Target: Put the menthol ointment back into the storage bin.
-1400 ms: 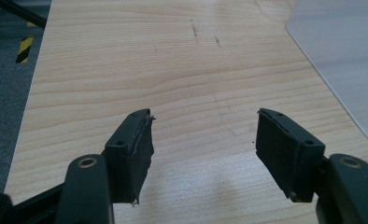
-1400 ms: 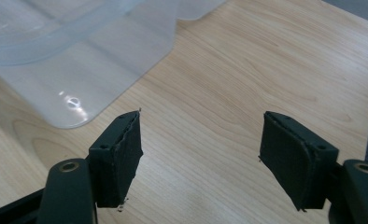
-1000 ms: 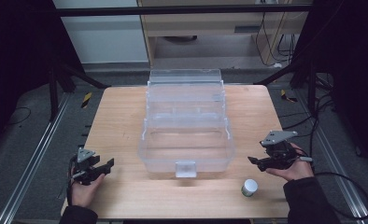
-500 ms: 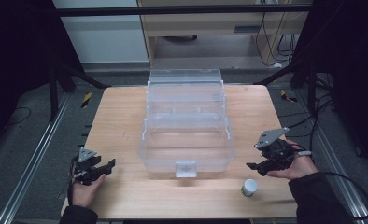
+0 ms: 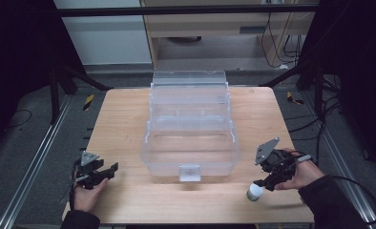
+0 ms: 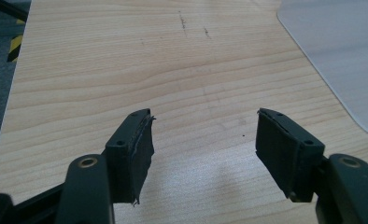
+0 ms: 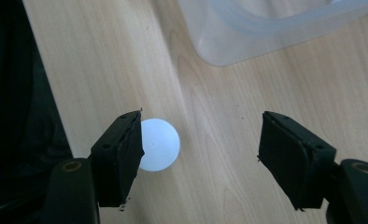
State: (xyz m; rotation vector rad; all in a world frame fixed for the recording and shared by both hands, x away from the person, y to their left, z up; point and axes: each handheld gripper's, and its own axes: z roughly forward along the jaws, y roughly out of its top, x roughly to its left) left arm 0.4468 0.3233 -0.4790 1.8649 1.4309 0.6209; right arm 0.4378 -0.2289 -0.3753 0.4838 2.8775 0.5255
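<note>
A small round jar with a white top [image 5: 254, 192] stands on the wooden table [image 5: 124, 119] near its front right edge. My right gripper [image 5: 264, 183] hangs just above it, tilted down toward it. In the right gripper view the white top [image 7: 161, 142] lies beside the left jaw and is partly hidden behind it. My right gripper [image 7: 201, 140] is open and touches nothing; its jaws have just been closing. My left gripper [image 5: 110, 169] rests low at the front left, open, with bare wood between the jaws of the left gripper [image 6: 203, 140].
A clear plastic tiered box [image 5: 190, 124] with a front latch stands open in the middle of the table; its corner [image 7: 247, 42] lies just beyond the right gripper. Dark floor, metal rails and cables surround the table.
The right gripper has moved left and tipped down over the small jar, and its jaws stand closer together. The left gripper has not moved.
</note>
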